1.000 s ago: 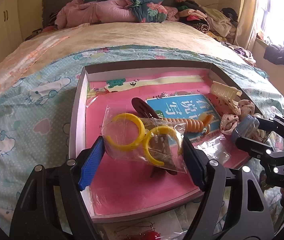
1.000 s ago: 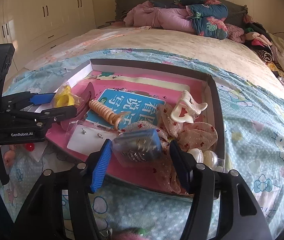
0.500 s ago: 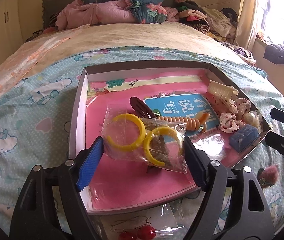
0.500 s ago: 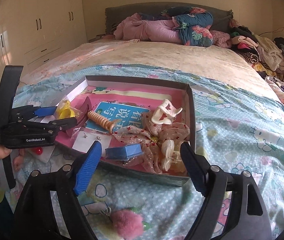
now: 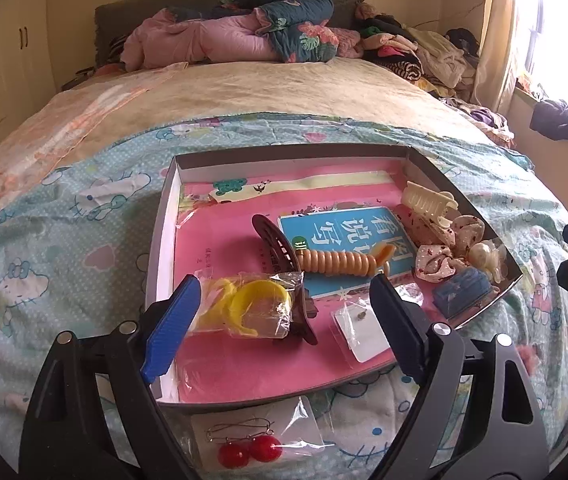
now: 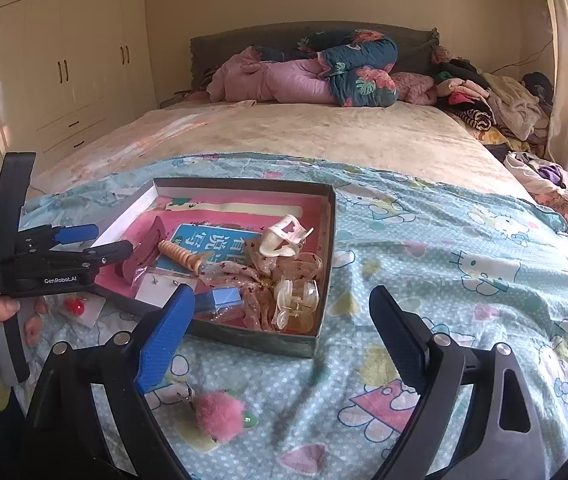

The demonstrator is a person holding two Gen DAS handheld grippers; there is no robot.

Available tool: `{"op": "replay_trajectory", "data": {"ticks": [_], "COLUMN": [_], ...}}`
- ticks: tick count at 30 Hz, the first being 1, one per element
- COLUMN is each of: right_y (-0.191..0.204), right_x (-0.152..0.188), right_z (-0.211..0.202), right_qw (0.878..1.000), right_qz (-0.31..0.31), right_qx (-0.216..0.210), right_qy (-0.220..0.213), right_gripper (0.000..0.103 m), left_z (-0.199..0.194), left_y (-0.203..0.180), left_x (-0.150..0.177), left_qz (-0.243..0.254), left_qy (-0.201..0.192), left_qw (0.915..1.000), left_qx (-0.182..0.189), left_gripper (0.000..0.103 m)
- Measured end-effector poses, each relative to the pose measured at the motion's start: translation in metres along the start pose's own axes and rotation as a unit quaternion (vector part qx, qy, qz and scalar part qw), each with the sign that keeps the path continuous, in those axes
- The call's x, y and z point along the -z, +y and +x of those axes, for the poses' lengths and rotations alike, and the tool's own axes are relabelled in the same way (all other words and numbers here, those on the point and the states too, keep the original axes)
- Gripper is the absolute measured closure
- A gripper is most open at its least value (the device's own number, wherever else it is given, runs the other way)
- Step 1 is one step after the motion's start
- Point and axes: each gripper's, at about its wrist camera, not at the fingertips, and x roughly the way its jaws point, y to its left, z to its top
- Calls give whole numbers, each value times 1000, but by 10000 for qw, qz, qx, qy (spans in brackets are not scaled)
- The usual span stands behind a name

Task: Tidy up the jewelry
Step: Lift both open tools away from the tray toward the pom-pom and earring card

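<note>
A grey box with a pink lining (image 5: 163, 216) (image 6: 326, 256) sits on the bed. In it lie a clear bag of yellow hoops (image 5: 246, 306), a brown hair clip (image 5: 280, 258), an orange spiral clip (image 5: 340, 262), a blue packet (image 5: 462, 292) (image 6: 220, 298), a cream claw clip (image 5: 424, 200) (image 6: 284, 236) and floral scrunchies (image 5: 440, 256). My left gripper (image 5: 280, 328) is open over the box's near end, the hoop bag lying loose by its left finger. My right gripper (image 6: 278, 338) is open and empty over the bedsheet, near the box's front wall.
A bag with red ball earrings (image 5: 250, 450) (image 6: 76, 306) lies on the sheet in front of the box. A pink pompom charm (image 6: 220, 420) lies on the sheet below my right gripper. Folded quilts (image 6: 304, 76) and piled clothes (image 6: 496, 104) sit at the head of the bed.
My left gripper opened and let the hoop bag drop into the box. My right gripper released the blue packet in the box and pulled back over the sheet.
</note>
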Motion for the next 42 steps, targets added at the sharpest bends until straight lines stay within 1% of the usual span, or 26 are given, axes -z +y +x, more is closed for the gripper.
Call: {"op": "replay_trajectory", "data": {"ticks": [3,7,9,16,21,29,31,34,42], "right_y": [1,3,4,5,7,15,16,18,23], "right_x": [3,6,7,12,21,40,44,49,62], "right_z": [-6,-14,-18,-33,-42,-47,-46,-45,-37], "right_qw": [10000,9999,9999,9997,9996,9989,9988,9988,9982], "right_qz": [-20,-105,-115,-132,-186,-425,-432,-419,-425], "right_qx": [10,34,22,-41,-101,-179,-203,-239,-355], "right_qy": [-31,-71,-102,-207,-183,-6,42,119,248], "right_gripper": [15,14,14,12,12,12,12,12,12], "left_z": [-12,-28,-35,-57,-71,-79,-79,-79,-69], "left_y": [-7,-15,-19,-31,-36,-38,-38,-38,-32], "left_x": [-1,0,2,9,18,42,48,56,77], "left_qz": [68,89,103,144,182,165,172,140,150], "left_qy": [-146,-293,-352,-501,-541,-432,-393,-310,-60], "left_qw": [9999,9995,9993,9986,9983,9988,9989,9992,9993], "left_qx": [-23,-13,-25,-67,-101,-165,-213,-190,-342], "left_gripper": [18,16,13,12,12,12,12,12,12]}}
